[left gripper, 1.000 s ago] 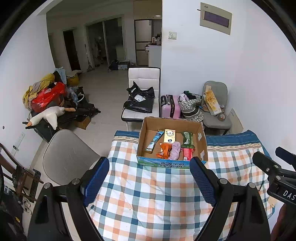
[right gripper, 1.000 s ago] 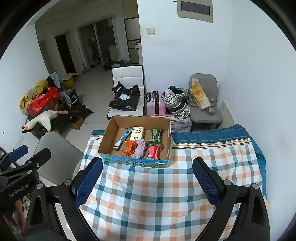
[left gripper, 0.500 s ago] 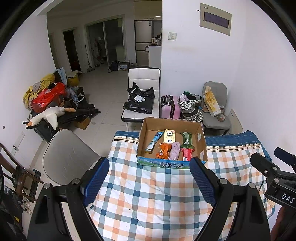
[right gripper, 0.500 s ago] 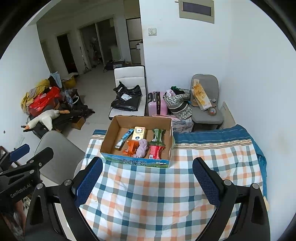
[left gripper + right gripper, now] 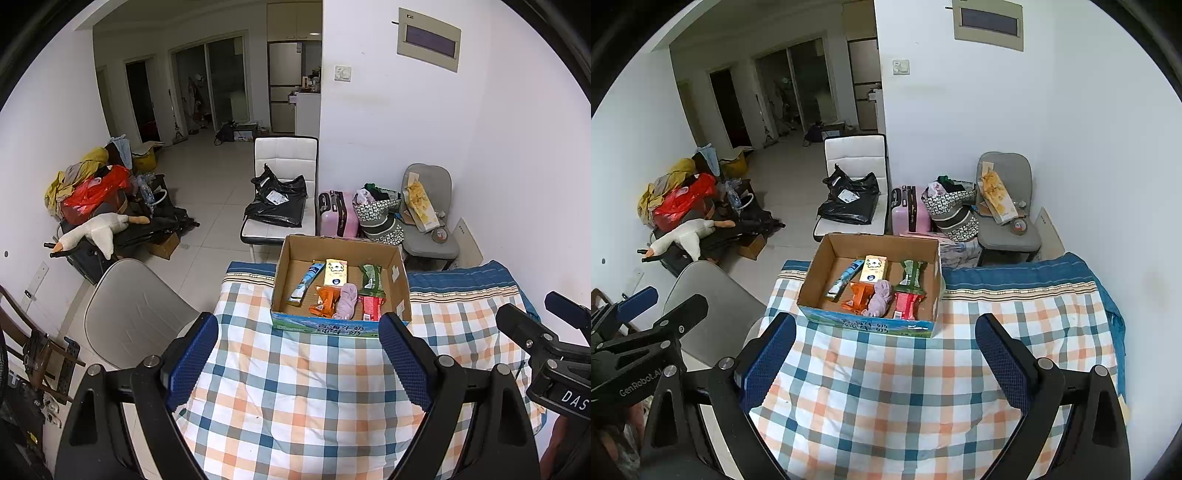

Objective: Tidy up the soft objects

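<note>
Both tools wide apart, nothing held: left tool (image 5: pixel 297 354) and right tool (image 5: pixel 884 354) hover above the near part of the checked cloth (image 5: pixel 295 398) covering the surface. Likely a pre-reach or rest pose, both cameras kept high so the whole box shows.

Cardboard box (image 5: pixel 282 266) sits at the far edge of the surface, roughly centred. Inside it, lying flat and side by side: pink soft item (image 5: pixel 345 301) (a sock or rolled cloth? too small to tell), orange packet (image 5: pixel 325 300) touching its left, red packet (image 5: pixel 371 306) on its right, green packet (image 5: pixel 367 277) behind that, a yellow-white carton (image 5: pixel 335 272), and a blue tube-like pack (image 5: pixel 304 282) leaning along the left. The cloth around the box is bare, so the soft things look already gathered in the box.

Versus the earlier frames: almost no change. Box contents are the same and both tools have the same opening; the views shift only slightly, and the right tool's view has the box a touch higher.
</note>
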{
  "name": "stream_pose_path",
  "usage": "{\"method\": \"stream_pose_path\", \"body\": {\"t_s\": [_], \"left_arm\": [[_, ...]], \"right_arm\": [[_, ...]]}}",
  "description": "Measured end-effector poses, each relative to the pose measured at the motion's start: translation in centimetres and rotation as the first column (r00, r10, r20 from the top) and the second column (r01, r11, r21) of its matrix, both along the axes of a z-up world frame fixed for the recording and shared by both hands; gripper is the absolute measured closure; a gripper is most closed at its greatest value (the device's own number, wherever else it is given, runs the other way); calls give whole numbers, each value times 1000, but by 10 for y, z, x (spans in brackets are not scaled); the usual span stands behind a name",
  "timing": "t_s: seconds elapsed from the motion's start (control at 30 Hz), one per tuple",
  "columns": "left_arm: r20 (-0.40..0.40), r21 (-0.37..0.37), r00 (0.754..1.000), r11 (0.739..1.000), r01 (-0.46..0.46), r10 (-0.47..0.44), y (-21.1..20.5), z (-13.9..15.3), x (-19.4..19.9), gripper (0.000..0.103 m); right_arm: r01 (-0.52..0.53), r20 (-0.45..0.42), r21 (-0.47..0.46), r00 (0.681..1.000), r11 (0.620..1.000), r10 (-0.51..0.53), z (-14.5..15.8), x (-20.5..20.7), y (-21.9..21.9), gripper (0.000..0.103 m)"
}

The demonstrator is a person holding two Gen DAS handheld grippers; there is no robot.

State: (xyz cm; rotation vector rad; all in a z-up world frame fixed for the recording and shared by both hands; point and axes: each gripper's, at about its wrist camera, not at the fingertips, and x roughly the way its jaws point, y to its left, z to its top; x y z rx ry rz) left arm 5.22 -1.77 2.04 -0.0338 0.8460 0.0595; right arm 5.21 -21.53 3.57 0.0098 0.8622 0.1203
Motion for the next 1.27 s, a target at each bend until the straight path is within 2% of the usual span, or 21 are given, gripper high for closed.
{"method": "stream_pose_path", "body": {"t_s": [1.27], "left_arm": [[12,3,1000,1000,-9,9,-5,7,1,14]], "right_arm": [[-21,12,11,1000,1000,21,1,2,3,4]]}}
